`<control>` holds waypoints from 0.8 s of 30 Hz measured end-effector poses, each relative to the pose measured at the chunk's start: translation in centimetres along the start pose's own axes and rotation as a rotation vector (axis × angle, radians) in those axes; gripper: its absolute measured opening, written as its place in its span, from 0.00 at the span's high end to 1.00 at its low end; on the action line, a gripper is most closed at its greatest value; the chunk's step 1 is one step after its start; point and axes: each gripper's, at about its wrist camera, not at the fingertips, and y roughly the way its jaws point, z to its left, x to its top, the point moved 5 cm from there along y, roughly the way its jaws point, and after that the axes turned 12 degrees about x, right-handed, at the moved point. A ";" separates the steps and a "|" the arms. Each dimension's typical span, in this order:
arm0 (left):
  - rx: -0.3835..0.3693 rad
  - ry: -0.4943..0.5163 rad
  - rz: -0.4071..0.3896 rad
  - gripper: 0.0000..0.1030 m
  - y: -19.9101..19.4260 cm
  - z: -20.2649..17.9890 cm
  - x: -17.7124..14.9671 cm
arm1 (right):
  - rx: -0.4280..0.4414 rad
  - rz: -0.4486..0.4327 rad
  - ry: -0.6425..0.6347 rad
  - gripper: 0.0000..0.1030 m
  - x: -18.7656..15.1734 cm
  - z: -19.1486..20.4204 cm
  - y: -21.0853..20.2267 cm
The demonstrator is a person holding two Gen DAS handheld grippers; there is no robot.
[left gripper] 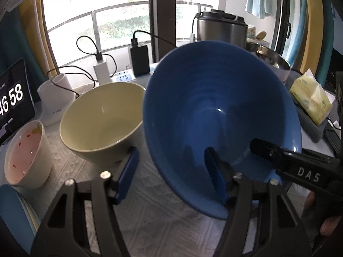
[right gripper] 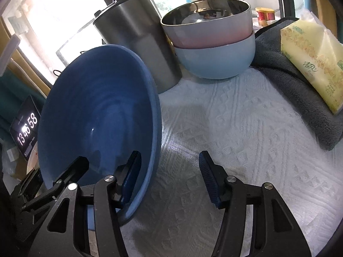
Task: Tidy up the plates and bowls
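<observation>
Mid-task by my read: steel-lined pink bowl (right gripper: 205,30) already nested in the light blue bowl (right gripper: 214,62), just right of the steel canister (right gripper: 137,49), so one stack exists. Still loose: blue bowl (left gripper: 220,124), cream bowl (left gripper: 100,124) just left of it, speckled cup-bowl (left gripper: 25,156) further left, plus a blue plate edge (left gripper: 12,209) at the frame corner. Blue bowl is tilted steeply, off flat, in front of the canister. Left gripper (left gripper: 171,171) spread wide, right finger inside the blue bowl, left finger outside near the cream bowl. Right gripper (right gripper: 169,175) also spread wide, left finger inside the rim, the other over bare cloth (right gripper: 235,139). Neither visibly clamps it.
</observation>
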 end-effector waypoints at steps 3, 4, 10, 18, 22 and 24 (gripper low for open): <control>-0.015 0.008 0.011 0.56 0.1 -0.2 -0.1 | 0.007 0.001 -0.010 0.56 0.0 0.4 0.0; -0.019 0.011 0.010 0.60 0.1 -0.4 -0.1 | 0.008 0.002 -0.016 0.60 0.0 0.9 0.1; -0.042 0.026 -0.028 0.68 -1.5 -0.8 -0.1 | 0.022 -0.017 -0.083 0.79 0.0 2.9 -0.8; -0.043 0.014 -0.049 0.74 -3.4 0.4 -0.2 | -0.002 -0.046 -0.091 0.85 -0.3 4.0 -2.8; -0.045 0.008 -0.064 0.74 -4.6 1.1 -0.3 | 0.001 -0.053 -0.094 0.85 -0.7 5.1 -3.8; -0.044 0.005 -0.071 0.74 -5.4 1.4 -0.3 | 0.004 -0.058 -0.096 0.85 -0.8 5.2 -4.7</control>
